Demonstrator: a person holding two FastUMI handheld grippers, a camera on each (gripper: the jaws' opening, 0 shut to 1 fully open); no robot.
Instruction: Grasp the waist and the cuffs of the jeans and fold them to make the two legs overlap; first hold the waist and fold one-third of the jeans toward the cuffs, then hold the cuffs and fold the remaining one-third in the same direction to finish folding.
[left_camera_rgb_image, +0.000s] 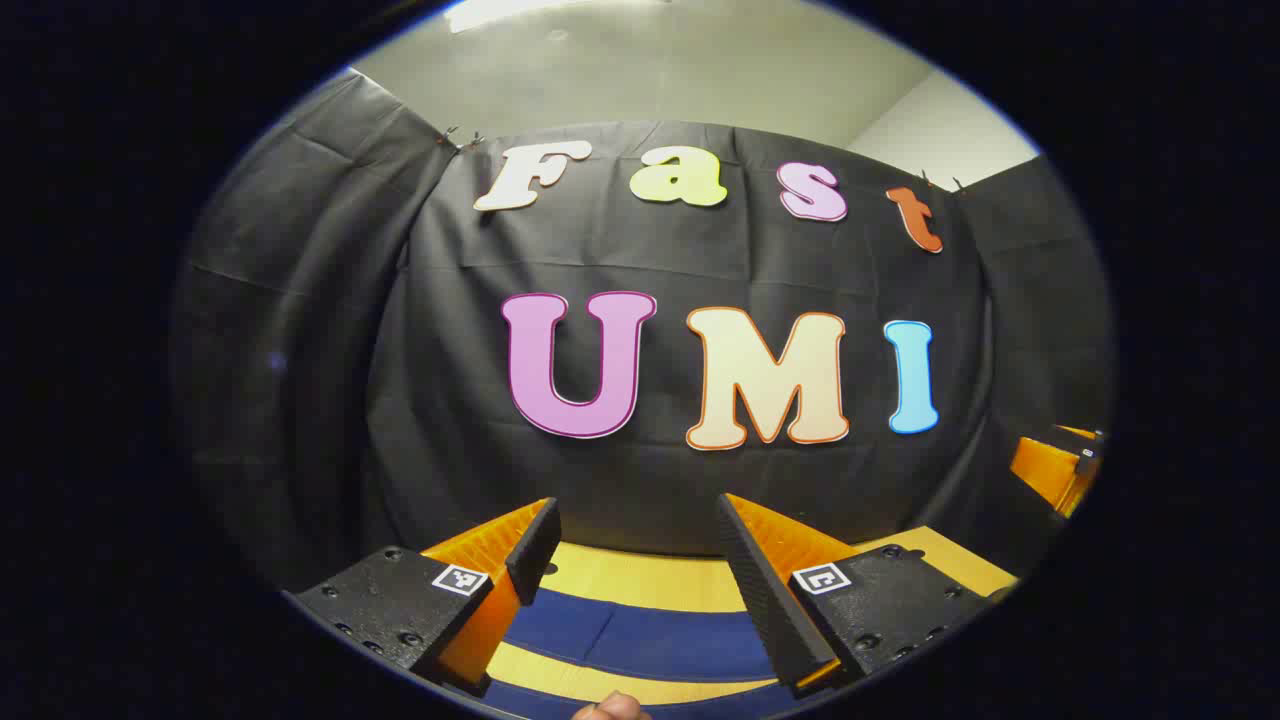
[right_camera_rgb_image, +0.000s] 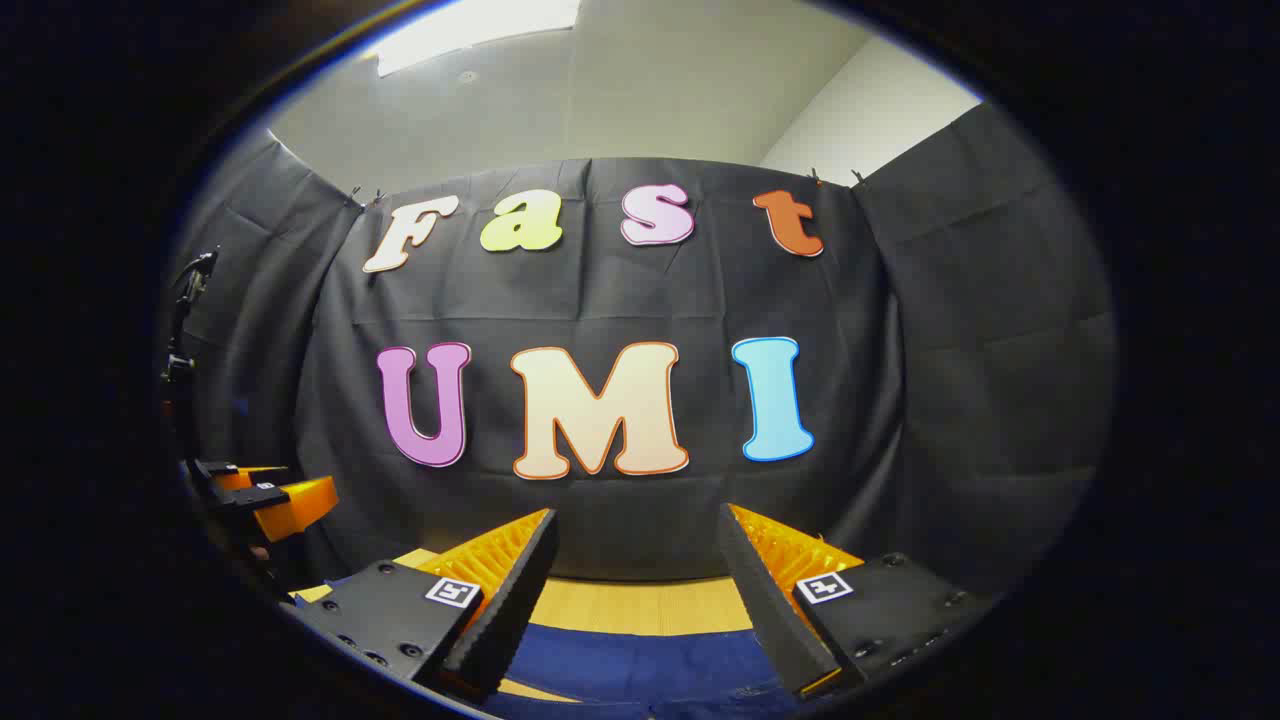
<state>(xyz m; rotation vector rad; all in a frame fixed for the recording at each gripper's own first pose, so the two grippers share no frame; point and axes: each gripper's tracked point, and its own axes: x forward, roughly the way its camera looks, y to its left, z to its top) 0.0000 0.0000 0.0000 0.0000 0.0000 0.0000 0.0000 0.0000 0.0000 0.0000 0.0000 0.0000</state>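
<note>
Dark blue jeans (left_camera_rgb_image: 640, 640) lie flat on a yellow wooden table (left_camera_rgb_image: 640, 580), below and ahead of my left gripper (left_camera_rgb_image: 635, 520). That gripper hangs above them, open, with nothing between its orange-and-black fingers. In the right gripper view the jeans (right_camera_rgb_image: 640, 660) spread across the bottom under my right gripper (right_camera_rgb_image: 635, 525), which is also open and empty and held above the cloth. The left gripper (right_camera_rgb_image: 270, 495) shows off to the left edge there, and the right gripper (left_camera_rgb_image: 1055, 465) sits at the right edge of the left gripper view. Which end of the jeans lies under each gripper I cannot tell.
The booth's black cloth wall (left_camera_rgb_image: 640, 480) stands close behind the table's far edge. A fingertip (left_camera_rgb_image: 612, 708) pokes in at the bottom of the left gripper view. A thin black stand (right_camera_rgb_image: 180, 350) rises at the far left of the right gripper view.
</note>
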